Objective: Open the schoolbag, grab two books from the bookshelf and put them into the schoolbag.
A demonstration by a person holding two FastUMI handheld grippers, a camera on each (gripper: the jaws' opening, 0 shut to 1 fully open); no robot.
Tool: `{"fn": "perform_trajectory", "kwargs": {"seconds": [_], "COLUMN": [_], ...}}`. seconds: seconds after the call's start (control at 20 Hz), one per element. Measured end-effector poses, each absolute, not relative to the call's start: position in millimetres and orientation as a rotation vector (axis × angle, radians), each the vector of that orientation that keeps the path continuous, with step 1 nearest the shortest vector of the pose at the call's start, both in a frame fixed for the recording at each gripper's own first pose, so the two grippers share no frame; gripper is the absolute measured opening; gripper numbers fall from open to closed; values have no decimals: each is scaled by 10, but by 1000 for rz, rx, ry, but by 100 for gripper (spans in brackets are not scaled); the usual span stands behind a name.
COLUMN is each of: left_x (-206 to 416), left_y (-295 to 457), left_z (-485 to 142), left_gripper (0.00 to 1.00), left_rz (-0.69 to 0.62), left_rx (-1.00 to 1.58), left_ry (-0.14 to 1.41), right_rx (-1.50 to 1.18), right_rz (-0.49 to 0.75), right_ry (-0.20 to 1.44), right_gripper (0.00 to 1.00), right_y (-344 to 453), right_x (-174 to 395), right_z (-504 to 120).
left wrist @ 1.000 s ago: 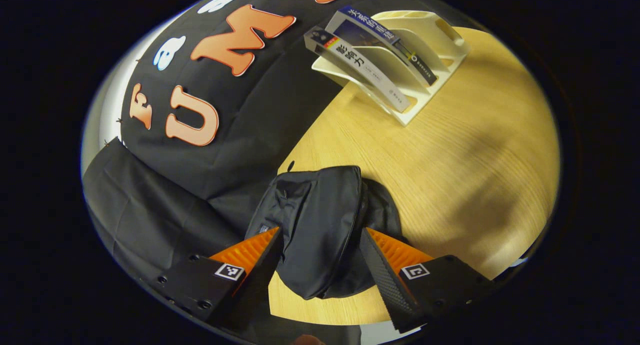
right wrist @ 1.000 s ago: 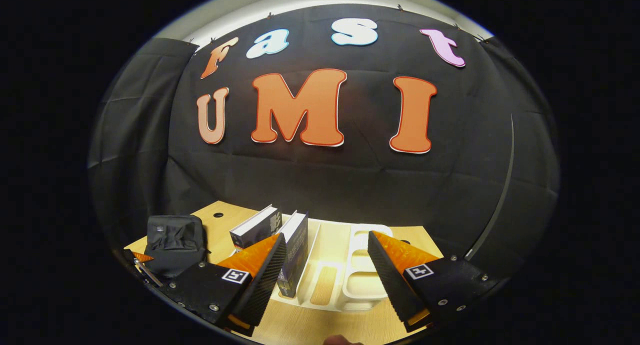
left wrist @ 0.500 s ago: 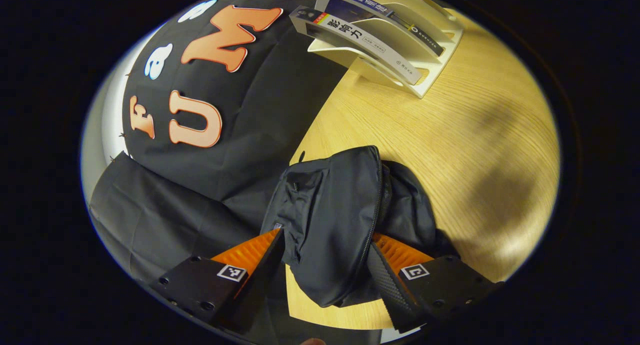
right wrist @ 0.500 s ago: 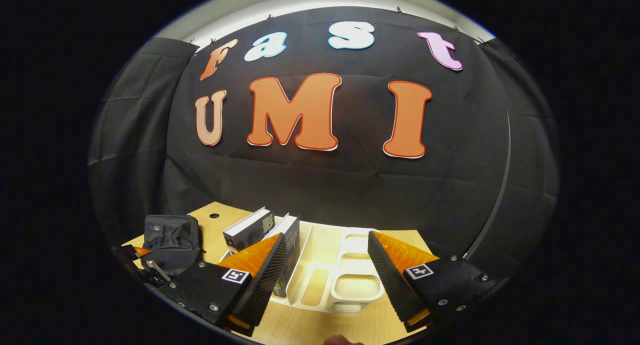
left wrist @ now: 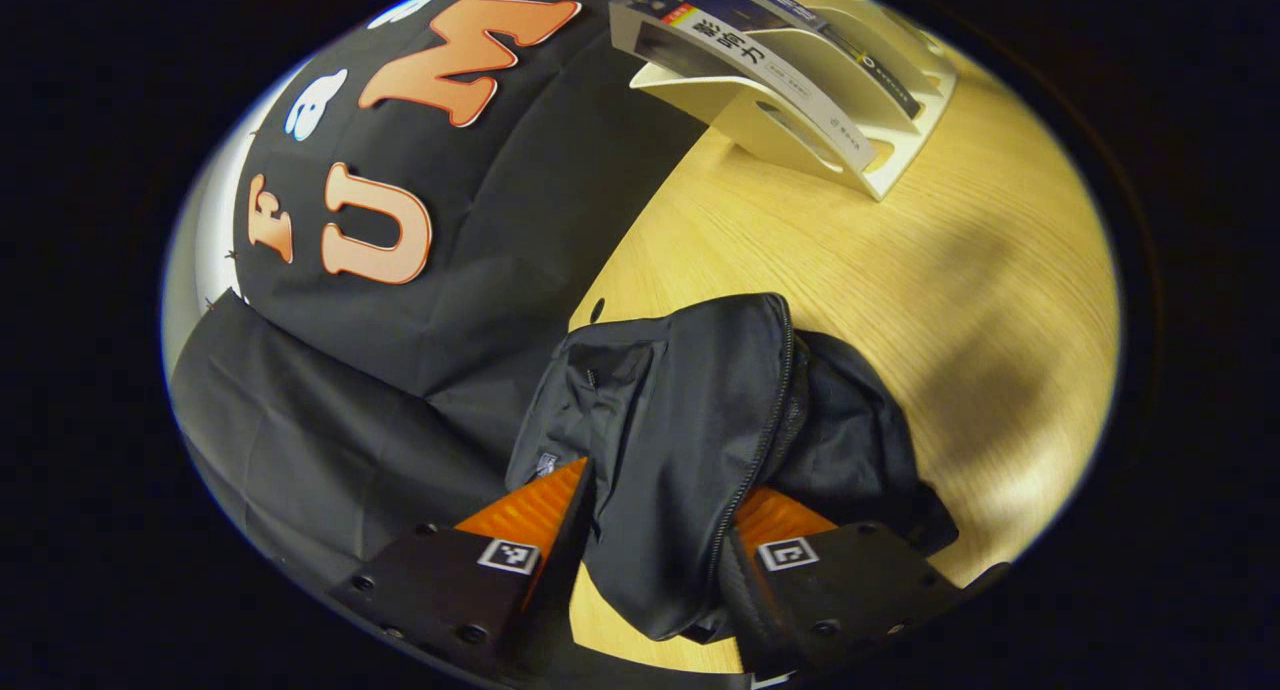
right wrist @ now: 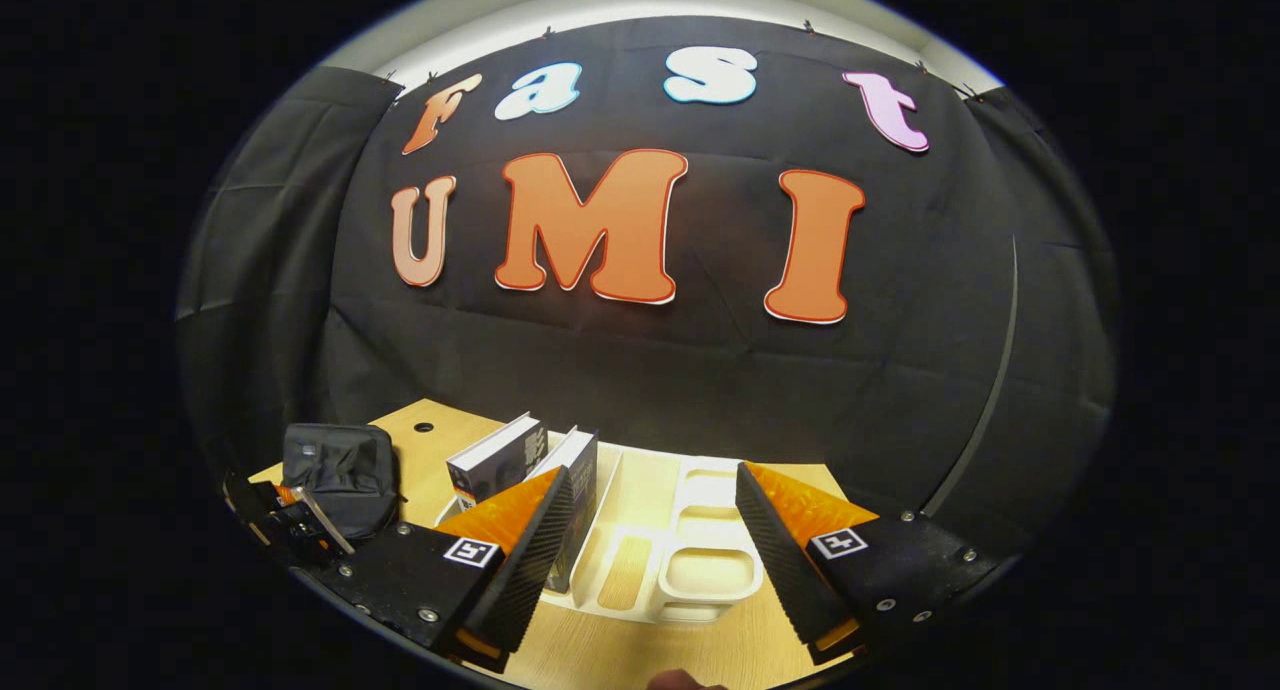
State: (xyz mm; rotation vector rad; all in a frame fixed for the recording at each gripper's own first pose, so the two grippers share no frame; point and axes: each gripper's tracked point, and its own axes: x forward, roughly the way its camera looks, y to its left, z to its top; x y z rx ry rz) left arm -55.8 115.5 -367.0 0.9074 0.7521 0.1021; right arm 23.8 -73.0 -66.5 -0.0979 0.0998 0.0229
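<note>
**Left gripper at schoolbag flap; right gripper idle before bookshelf**

Black cloth (right wrist: 650, 370) walls the booth behind a light wooden table (left wrist: 900, 270).

Schoolbag (left wrist: 690, 410): black fabric, slumped on the table near the cloth wall. In the left gripper view a zip line runs down its front edge, and a small tag on the fabric is too small to read. In the right gripper view it stands at the far left of the table, well apart from the right gripper.

Bookshelf (right wrist: 690, 560): cream plastic rack with slanted dividers, on the table beside the schoolbag, several slots vacant.

Books: two, leaning side by side in the rack's left slots. First book (right wrist: 497, 457) has a pale cover and a spine printed with Chinese characters plus a red-and-yellow patch at the top; second book (right wrist: 578, 490) has a dark blue cover with Chinese lettering. The print is too distorted to transcribe reliably.

Left gripper (left wrist: 655, 530): fingers narrowed around a fold of the schoolbag, both sides against the fabric; whether they actually pinch it cannot be told. Each finger base carries a square black-and-white marker.

Right gripper (right wrist: 650, 540): fingers spread wide, holding nothing, raised in front of the bookshelf, facing its vacant slots.
</note>
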Motion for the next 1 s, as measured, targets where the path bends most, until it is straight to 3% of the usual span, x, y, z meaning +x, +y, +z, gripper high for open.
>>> {"fn": "perform_trajectory", "kwargs": {"seconds": [0.05, 0.1, 0.15, 0.2, 0.25, 0.7, 1.0], "left_x": [-546, -554, -542, -551, -561, -341, -198], "left_y": [1133, 1106, 1107, 1104, 1125, 1254, 1497], "left_z": [-3678, -3669, -3669, -3665, -3663, -3149, -2769], "left_gripper": [49, 40, 18, 23, 11, 8, 7], "left_rz": [70, 34, -2, -37, -71, -332, -439], "left_rx": [886, 865, 846, 821, 797, 609, 523], "left_ry": [761, 767, 774, 784, 795, 820, 841], "right_rx": [-93, -90, -88, -87, -87, -130, -136], "right_rz": [3, -20, -42, -58, -75, -140, -139], "right_ry": [94, 95, 101, 109, 120, 163, 261], "right_gripper": [97, 97, 97, 97, 97, 98, 97], "right_y": [-702, -673, -629, -572, -510, 139, 458], "right_x": [237, 242, 244, 251, 248, 438, 625], "right_z": [-639, -631, -644, -653, -661, -588, -610]}}
